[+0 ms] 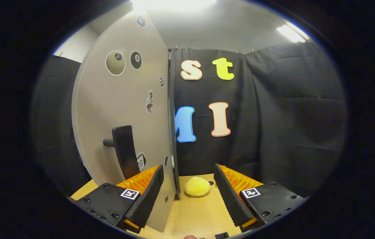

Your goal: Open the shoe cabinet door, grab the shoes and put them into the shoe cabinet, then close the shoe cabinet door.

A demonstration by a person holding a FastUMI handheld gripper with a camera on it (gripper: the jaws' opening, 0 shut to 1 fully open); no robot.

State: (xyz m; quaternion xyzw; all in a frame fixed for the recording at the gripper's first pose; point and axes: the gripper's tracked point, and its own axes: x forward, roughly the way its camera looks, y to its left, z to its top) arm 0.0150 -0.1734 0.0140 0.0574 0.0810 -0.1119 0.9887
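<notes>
2 jaws of the gripper [189, 186] gape wide, the cabinet door's [121, 109] edge between them, untouched.

The gripper [189, 184] sits low in the frame. Its two fingers [147, 196] are spread wide apart, gripping nothing.

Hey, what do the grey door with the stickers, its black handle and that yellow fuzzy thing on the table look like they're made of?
The grey stickered cabinet door looks like matte laminated board, flat and even. Its black bar handle seems matte plastic or coated metal; hard to tell. The yellow fuzzy slipper on the light wooden table looks like soft plush, with a nubbly pile. The hand-held gripper is open, the door's edge between its fingers.
</notes>
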